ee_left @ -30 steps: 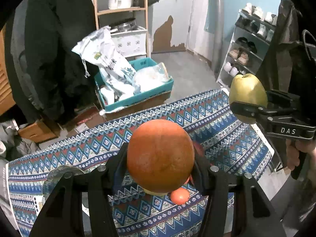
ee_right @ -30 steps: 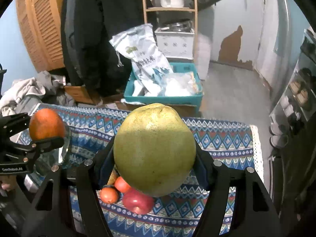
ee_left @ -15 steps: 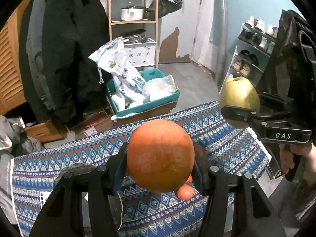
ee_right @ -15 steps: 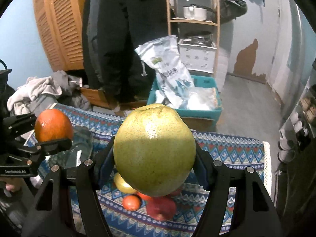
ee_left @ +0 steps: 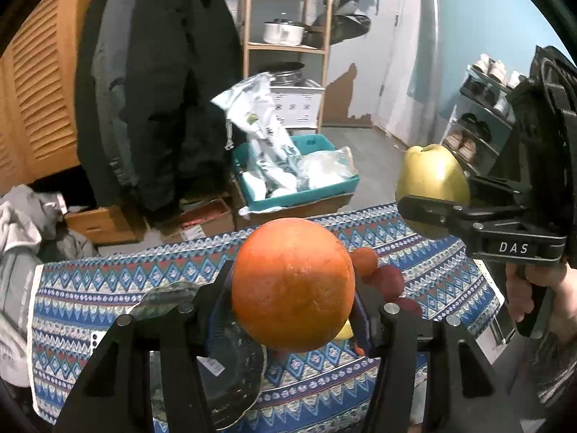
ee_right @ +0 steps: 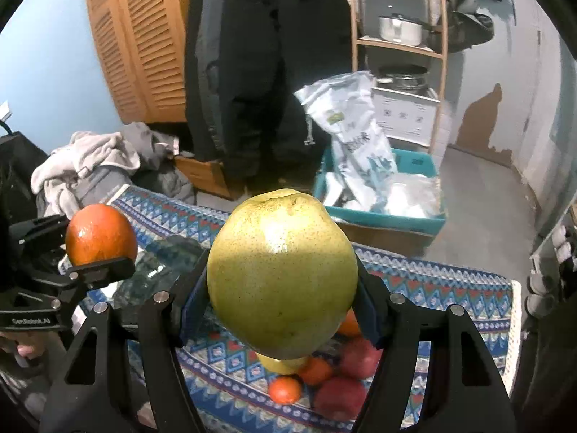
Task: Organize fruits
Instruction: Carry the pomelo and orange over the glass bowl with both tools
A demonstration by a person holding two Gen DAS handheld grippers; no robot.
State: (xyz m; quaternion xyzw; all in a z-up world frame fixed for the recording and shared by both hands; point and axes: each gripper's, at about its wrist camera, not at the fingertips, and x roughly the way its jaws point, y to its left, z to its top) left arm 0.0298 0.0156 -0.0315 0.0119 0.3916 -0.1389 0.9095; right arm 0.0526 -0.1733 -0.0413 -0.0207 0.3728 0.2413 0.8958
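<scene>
Cluttered room behind: dark coat upper left, wooden shelf with a pot top centre, teal bin of white bags mid-frame, shoe rack at right. Patterned cloth across the lower half of both views.

Left gripper clamped on an orange, centre of the left view, raised above the cloth. Right gripper clamped on a yellow-green pear, centre of the right view, likewise raised. Each seen from the other camera: pear at right edge, orange at left edge.

Loose fruit heaped on the cloth, lower centre of the right view: red ones, small orange ones, one yellow. Glass dish lower left of the left view, below and left of the orange; apparently empty, though hard to tell through the glass.

Likely step: carrying both fruits toward the dish. Best done by keeping both grips firm, bringing one fruit over the dish at a time so the grippers stay apart, lowering until the fruit rests on the glass, then releasing. Round fruit apt to roll; glass dish apt to slide on the cloth.

Writing: "DAS" on the right gripper's body, right edge of the left view; "GenRobot.AI" on the left gripper's body, lower left of the right view. Print on the white bag unreadable.
</scene>
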